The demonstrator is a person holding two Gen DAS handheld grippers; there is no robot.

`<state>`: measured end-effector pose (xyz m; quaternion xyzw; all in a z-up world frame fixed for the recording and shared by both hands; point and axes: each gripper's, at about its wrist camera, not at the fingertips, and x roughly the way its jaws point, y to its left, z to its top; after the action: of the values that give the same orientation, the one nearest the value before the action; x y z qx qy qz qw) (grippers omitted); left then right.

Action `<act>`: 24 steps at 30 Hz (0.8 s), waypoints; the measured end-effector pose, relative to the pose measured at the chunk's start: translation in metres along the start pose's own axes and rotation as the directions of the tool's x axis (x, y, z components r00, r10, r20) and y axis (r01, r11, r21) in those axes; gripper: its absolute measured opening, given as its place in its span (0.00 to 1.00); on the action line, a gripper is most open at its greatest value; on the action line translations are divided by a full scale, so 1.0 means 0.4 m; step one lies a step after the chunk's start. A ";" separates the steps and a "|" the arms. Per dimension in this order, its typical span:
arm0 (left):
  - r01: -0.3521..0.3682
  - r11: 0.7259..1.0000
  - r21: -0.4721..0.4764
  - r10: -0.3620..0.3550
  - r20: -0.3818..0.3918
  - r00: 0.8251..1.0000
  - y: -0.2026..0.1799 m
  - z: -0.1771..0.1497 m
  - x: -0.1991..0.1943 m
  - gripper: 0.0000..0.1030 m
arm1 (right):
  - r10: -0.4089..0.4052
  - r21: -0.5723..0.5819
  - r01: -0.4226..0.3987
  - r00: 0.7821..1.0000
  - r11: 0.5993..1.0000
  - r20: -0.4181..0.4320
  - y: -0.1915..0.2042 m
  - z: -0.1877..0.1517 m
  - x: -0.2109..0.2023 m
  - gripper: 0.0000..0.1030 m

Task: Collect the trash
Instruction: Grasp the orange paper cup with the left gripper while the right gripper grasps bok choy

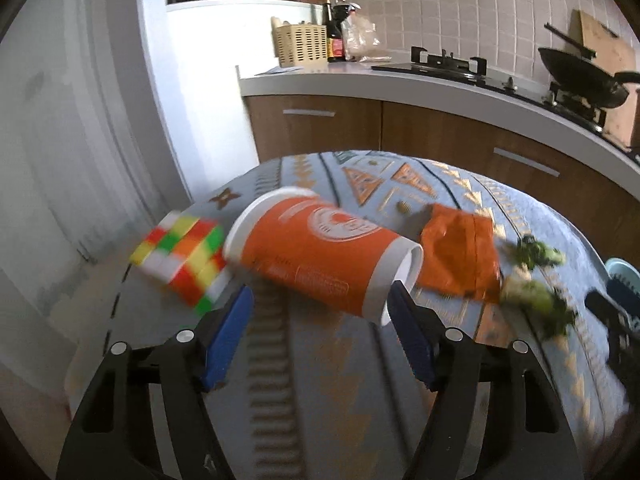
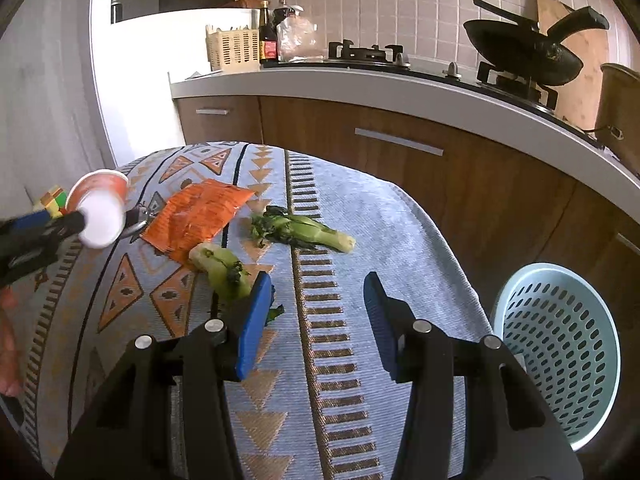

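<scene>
In the left wrist view we straddle the tipped orange cup (image 1: 320, 256) on the desk (image 1: 320, 380) with the left gripper (image 1: 320, 300), fingers wide and possibly rolling it away on closing, while in the right wrist view our right gripper (image 2: 316, 296) hangs half-open, empty, beside a vegetable scrap (image 2: 222, 266), the basket (image 2: 560, 356) off the desk edge.

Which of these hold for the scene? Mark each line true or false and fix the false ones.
1. The paper cup lies on its side on the table. True.
2. The right gripper grips a vegetable. False: its jaws are open with nothing between them; one vegetable stalk lies beside its left finger.
3. The basket is full of trash. False: no trash shows inside it.
4. An orange wrapper lies next to the cup. True.
5. A black pan sits on the stove. True.
</scene>
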<state>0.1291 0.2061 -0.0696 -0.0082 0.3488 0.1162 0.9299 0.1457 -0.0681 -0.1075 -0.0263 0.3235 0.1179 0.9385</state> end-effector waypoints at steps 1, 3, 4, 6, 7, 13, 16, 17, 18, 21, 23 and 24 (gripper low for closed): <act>0.010 1.000 -0.012 -0.010 -0.004 1.000 0.015 -0.010 -0.006 0.67 | 0.003 0.001 -0.003 1.000 1.000 0.001 0.000 0.000 -0.001 0.43; 0.040 0.998 -0.046 -0.040 -0.006 0.999 0.060 -0.034 -0.027 0.67 | 0.005 0.001 -0.005 1.000 1.000 0.001 -0.001 0.000 -0.001 0.44; 0.041 0.998 -0.054 -0.042 -0.008 0.999 0.070 -0.040 -0.031 0.65 | 0.005 0.001 -0.005 1.000 1.000 0.001 0.000 0.000 -0.001 0.44; 0.077 0.995 -0.063 -0.078 -0.016 0.997 0.093 -0.051 -0.044 0.64 | 0.006 0.000 -0.006 1.000 1.000 0.003 0.002 0.000 -0.002 0.46; 0.125 0.990 -0.066 -0.126 -0.019 0.992 0.102 -0.055 -0.054 0.66 | 0.006 -0.001 -0.006 1.000 1.000 0.005 0.002 0.000 -0.003 0.47; 0.336 0.922 -0.192 -0.331 0.055 0.942 0.139 -0.035 -0.070 0.82 | 0.043 -0.017 -0.043 0.999 0.999 0.021 0.006 -0.003 -0.013 0.52; 0.317 0.897 -0.307 -0.323 0.032 0.946 0.164 -0.013 -0.001 0.82 | 0.082 -0.037 -0.081 0.996 0.996 0.035 0.012 -0.006 -0.024 0.56; 0.306 0.892 -0.332 -0.322 0.007 0.947 0.167 -0.007 0.029 0.81 | 0.099 -0.047 -0.097 0.995 0.994 0.033 0.016 -0.006 -0.024 0.60; 0.303 0.886 -0.350 -0.330 -0.019 0.944 0.167 -0.004 0.054 0.80 | 0.116 -0.057 -0.115 0.993 0.992 0.027 0.020 -0.005 -0.023 0.63; 0.325 0.853 -0.408 -0.378 -0.055 0.924 0.155 -0.011 0.113 0.76 | 0.174 -0.100 -0.175 0.985 0.980 -0.021 0.038 -0.003 -0.009 0.66; 0.321 0.852 -0.413 -0.381 -0.069 0.922 0.140 -0.017 0.135 0.70 | 0.193 -0.119 -0.199 0.979 0.973 -0.059 0.052 -0.001 0.004 0.67; 0.313 0.855 -0.412 -0.375 -0.075 0.924 0.132 -0.019 0.144 0.69 | 0.185 -0.130 -0.194 0.979 0.972 -0.081 0.060 0.003 0.014 0.67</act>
<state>0.1544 0.2691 -0.1095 -0.2657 0.3813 0.0143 0.8853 0.1449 -0.0435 -0.1094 -0.0637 0.3473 0.2279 0.9074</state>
